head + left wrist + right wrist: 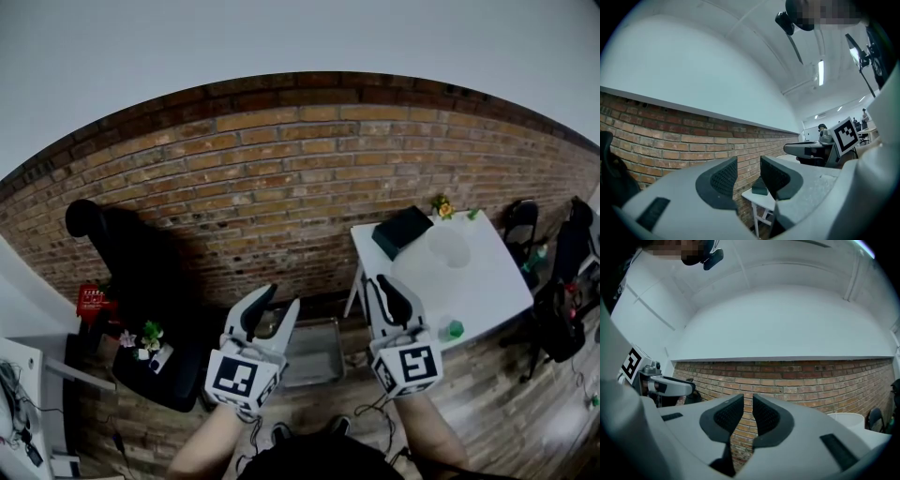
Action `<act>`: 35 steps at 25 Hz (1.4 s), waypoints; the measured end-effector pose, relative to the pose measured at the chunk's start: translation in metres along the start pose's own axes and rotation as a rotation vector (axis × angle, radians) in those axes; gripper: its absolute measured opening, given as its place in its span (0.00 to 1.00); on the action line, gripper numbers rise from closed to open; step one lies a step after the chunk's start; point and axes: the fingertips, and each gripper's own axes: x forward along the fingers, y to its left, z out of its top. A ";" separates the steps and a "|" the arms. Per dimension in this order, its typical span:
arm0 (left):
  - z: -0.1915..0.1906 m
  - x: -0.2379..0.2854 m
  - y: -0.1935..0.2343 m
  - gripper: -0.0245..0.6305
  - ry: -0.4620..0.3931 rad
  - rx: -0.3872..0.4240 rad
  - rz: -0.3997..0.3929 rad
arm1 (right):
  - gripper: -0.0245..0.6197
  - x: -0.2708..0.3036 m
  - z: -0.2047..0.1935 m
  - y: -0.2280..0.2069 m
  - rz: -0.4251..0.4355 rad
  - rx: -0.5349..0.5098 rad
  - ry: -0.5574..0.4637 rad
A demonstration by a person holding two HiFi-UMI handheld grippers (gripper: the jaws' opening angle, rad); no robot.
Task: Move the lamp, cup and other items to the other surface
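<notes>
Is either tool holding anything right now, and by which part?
Nothing is held: the left tool and the right tool both stand with jaws apart and nothing between them.

Dim even light, strong fisheye curvature, dark vignetted corners, soft focus

A green thing (455,329) on the counter (487,272) is too small to tell. In the left gripper view a jaw half hides the box (759,187).
</notes>
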 end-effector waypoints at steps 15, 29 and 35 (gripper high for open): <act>-0.005 0.002 0.002 0.26 -0.002 -0.007 -0.005 | 0.11 0.007 -0.001 0.004 0.037 0.006 -0.010; -0.016 0.007 0.009 0.26 0.023 -0.059 0.009 | 0.12 0.013 -0.004 0.004 0.071 0.008 -0.008; -0.019 0.010 0.010 0.26 0.027 -0.063 0.013 | 0.12 0.014 -0.007 0.002 0.073 0.015 -0.001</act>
